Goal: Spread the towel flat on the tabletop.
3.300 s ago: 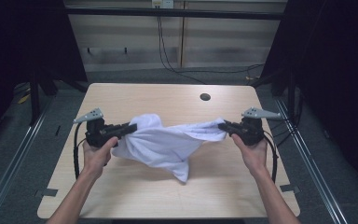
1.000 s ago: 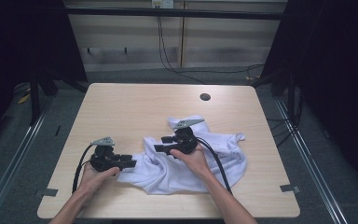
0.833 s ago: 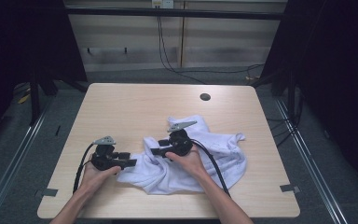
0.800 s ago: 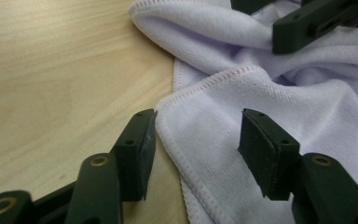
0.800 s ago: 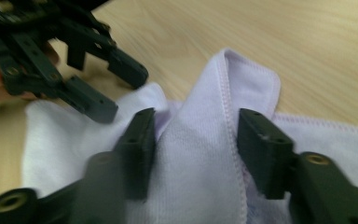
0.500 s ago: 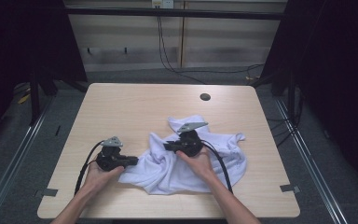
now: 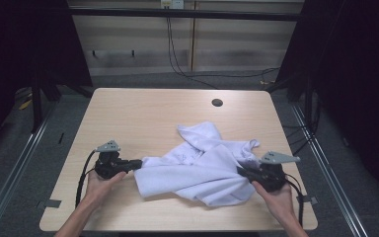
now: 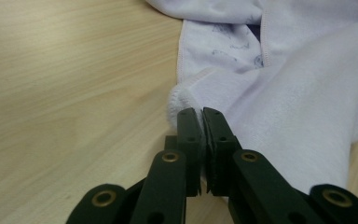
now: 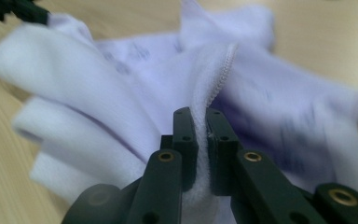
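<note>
Nearest to us in the high view, our two forearms come in from the bottom edge, cut off below the elbow. Our left gripper (image 7: 137,164) has its jaws pinched on the left edge of the white cloth (image 7: 202,168); in the left gripper view (image 8: 202,119) the pads are nearly together with a stitched hem squeezed between them, and the part inside the jaws is hidden. Our right gripper (image 7: 242,173) is clamped on the cloth's right side; in the right gripper view (image 9: 199,122) a seamed fold runs down into the narrow gap, and much of that picture is blurred, so the faint print on the fabric is hard to make out. Between the grippers the cloth lies bunched on the wooden table (image 7: 143,113), its underside folds hidden. Farther off, a small dark round hole (image 7: 217,102) sits in the tabletop, well apart from the cloth.
</note>
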### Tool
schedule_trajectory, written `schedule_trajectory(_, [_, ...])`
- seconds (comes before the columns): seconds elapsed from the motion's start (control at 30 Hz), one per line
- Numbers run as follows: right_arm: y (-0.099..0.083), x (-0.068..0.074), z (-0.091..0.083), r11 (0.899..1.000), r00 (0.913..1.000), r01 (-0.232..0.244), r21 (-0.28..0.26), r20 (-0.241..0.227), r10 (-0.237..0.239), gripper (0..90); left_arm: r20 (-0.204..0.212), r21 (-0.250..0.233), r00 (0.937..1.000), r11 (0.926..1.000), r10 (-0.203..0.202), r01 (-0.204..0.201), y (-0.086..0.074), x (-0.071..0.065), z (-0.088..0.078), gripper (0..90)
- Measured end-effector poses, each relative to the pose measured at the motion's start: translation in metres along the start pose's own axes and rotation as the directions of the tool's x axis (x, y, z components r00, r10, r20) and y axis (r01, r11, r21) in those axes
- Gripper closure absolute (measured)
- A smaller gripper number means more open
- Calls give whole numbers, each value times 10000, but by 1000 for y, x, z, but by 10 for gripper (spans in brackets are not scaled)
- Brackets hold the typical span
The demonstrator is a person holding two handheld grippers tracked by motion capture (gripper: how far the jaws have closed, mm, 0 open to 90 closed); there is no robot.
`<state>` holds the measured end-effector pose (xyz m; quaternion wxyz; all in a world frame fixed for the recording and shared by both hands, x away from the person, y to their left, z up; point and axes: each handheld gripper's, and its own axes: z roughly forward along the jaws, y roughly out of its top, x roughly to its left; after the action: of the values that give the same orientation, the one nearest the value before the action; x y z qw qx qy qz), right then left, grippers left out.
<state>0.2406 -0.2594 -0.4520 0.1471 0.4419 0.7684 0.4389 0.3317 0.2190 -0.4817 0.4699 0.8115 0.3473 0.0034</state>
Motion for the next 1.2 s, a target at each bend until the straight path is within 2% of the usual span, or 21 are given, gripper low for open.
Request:
schedule_trajectory(0.03, [0, 0, 0, 10000, 10000, 0, 0, 0, 0, 844, 0, 0, 10000, 10000, 0, 0, 0, 0, 0, 868])
schedule_trajectory(0.07, [-23, -7, -7, 9981, 9997, -198, 585, 169, 188, 845, 346, 134, 9993, 9998, 126, -131, -1, -5, 3, 867])
schedule_trajectory(0.13, [-36, -8, -8, 9935, 9994, -339, 1083, 60, 334, 837, 568, 412, 9975, 9982, 411, -435, -2, -14, 8, 866])
schedule_trajectory(0.2, [-40, -7, -8, 9908, 9994, -348, 1306, 67, 342, 817, 717, 478, 9963, 9976, 470, -505, -2, -18, 9, 865])
schedule_trajectory(0.23, [-42, -4, -9, 9894, 9997, -225, 1437, 36, 222, 772, 750, 487, 9958, 9973, 516, -553, -2, -21, 9, 862])
schedule_trajectory(0.27, [-40, -3, -12, 9916, 9998, -121, 1291, 150, 103, 684, 742, 484, 9956, 9970, 574, -611, -2, -21, 9, 853])
schedule_trajectory(0.33, [-32, -6, -14, 9964, 10000, -96, 840, -2, 97, 631, 681, 344, 9969, 9985, 405, -429, -1, -17, 8, 848])
schedule_trajectory(0.43, [-13, -12, -13, 9997, 9998, -39, 246, 175, 34, 614, 674, 294, 9974, 9992, 256, -276, -1, -12, 7, 849])
schedule_trajectory(0.53, [9, -24, 5, 10000, 9998, 20, 61, 178, -21, 616, 677, 180, 9977, 9998, 48, -61, -1, -6, 7, 852])
schedule_trajectory(0.6, [14, -29, 14, 9999, 10000, -26, 102, 86, 25, 609, 710, 134, 9975, 9999, 61, -71, -1, -6, 7, 851])
schedule_trajectory(0.63, [20, -36, 35, 9991, 9999, 22, 423, 142, -28, 590, 716, 74, 9974, 9999, 119, -124, -1, -6, 6, 851])
schedule_trajectory(0.67, [22, -40, 45, 9984, 10000, -60, 570, 69, 57, 584, 748, 75, 9972, 9999, 97, -103, 0, -7, 6, 848])
schedule_trajectory(0.7, [22, -40, 45, 9984, 10000, -60, 570, 69, 57, 584, 748, 75, 9972, 9999, 97, -103, 0, -7, 6, 838])
schedule_trajectory(0.73, [22, -43, 63, 9954, 9999, -88, 950, 100, 79, 554, 757, 29, 9971, 10000, 71, -73, 0, -6, 7, 816])
schedule_trajectory(0.8, [22, -44, 70, 9925, 9999, -66, 1219, 112, 53, 546, 774, 13, 9970, 10000, -69, 68, -1, -5, 7, 799])
schedule_trajectory(0.83, [22, -44, 75, 9917, 9999, -138, 1282, 3, 139, 563, 742, 33, 9972, 10000, -48, 46, -1, -4, 7, 787])
schedule_trajectory(0.87, [22, -42, 79, 9918, 10000, 75, 1278, -68, -67, 657, 790, 36, 9968, 9999, -123, 120, -1, -2, 7, 789])
schedule_trajectory(0.9, [22, -42, 79, 9918, 10000, 75, 1278, -68, -67, 657, 790, 36, 9968, 9999, -123, 120, -1, -2, 7, 793])
schedule_trajectory(0.93, [22, -40, 79, 9924, 9998, 167, 1222, -69, -160, 824, 862, 70, 9961, 9998, -181, 176, -1, 0, 8, 807])
schedule_trajectory(0.97, [22, -40, 78, 9931, 9998, 180, 1157, -149, -164, 865, 842, 161, 9963, 9998, -146, 133, -1, 1, 8, 815])
schedule_trajectory(1.2, [27, -42, 51, 9997, 9997, -230, 62, -45, 231, 872, 760, -83, 9971, 9999, -62, 69, 3, -4, 7, 857])
